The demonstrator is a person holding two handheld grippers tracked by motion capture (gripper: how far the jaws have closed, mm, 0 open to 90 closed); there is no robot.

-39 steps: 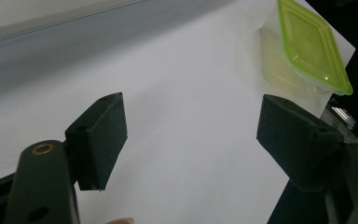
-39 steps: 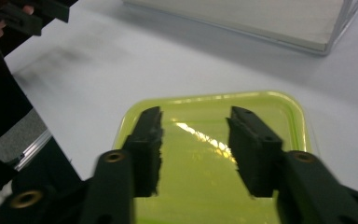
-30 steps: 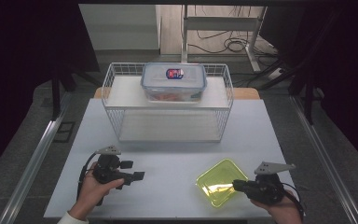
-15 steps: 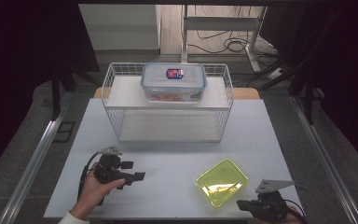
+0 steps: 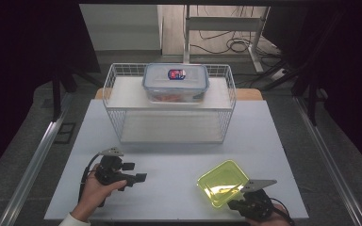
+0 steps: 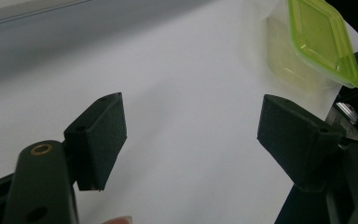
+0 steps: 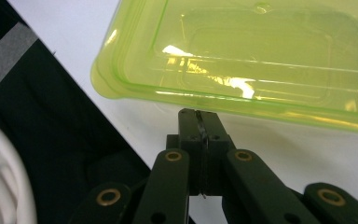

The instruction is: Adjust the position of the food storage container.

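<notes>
A translucent yellow-green lid (image 5: 222, 182) sits at the near right of the white table (image 5: 179, 155). It shows in the left gripper view as the lid (image 6: 319, 39), tilted, with a pale glow on the table under it. My right gripper (image 5: 238, 203) is at the lid's near corner, by the table's front edge. In the right gripper view its jaws are pressed together right at the lid's rim (image 7: 168, 95), so my right gripper (image 7: 198, 114) is shut on that rim. My left gripper (image 5: 140, 177) rests in a hand at the near left, and my left gripper (image 6: 191, 135) is open over bare table.
A white wire basket (image 5: 169, 106) with a shelf stands at the back middle. On the shelf is a clear food box (image 5: 176, 82) with a label on its lid. The table's front edge lies just behind both hands. A metal rail (image 5: 33, 160) runs along the left.
My right gripper has sunk and drawn back toward the table's front edge, staying at the lid's near corner. The left gripper and the lid's place on the table look the same.
</notes>
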